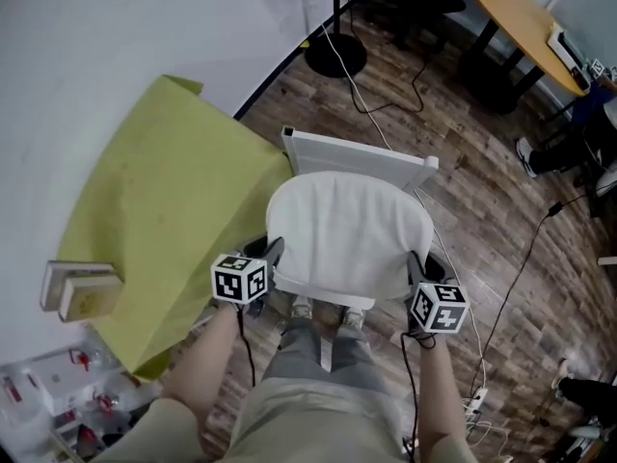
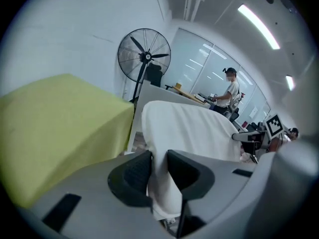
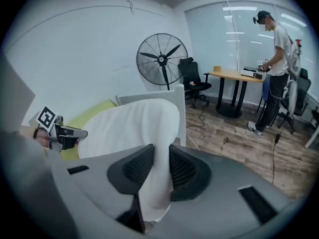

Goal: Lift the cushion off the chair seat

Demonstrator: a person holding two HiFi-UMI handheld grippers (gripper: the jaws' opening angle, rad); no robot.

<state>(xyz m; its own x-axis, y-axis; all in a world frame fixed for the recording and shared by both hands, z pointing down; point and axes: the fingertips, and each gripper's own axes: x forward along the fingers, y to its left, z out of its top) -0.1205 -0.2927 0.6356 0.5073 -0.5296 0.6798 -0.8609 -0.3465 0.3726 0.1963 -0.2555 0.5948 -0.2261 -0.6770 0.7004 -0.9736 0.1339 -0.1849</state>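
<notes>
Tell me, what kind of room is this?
It looks like an office or workroom. There's a wooden table with gear on it, a black office chair nearby, a big standing fan, a glass wall, and strip lights on the ceiling.

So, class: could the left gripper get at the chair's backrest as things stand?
Probably not: the left gripper is clamped on the edge of the white cushion, which sits between it and the chair backrest; it would have to let go first.
</notes>
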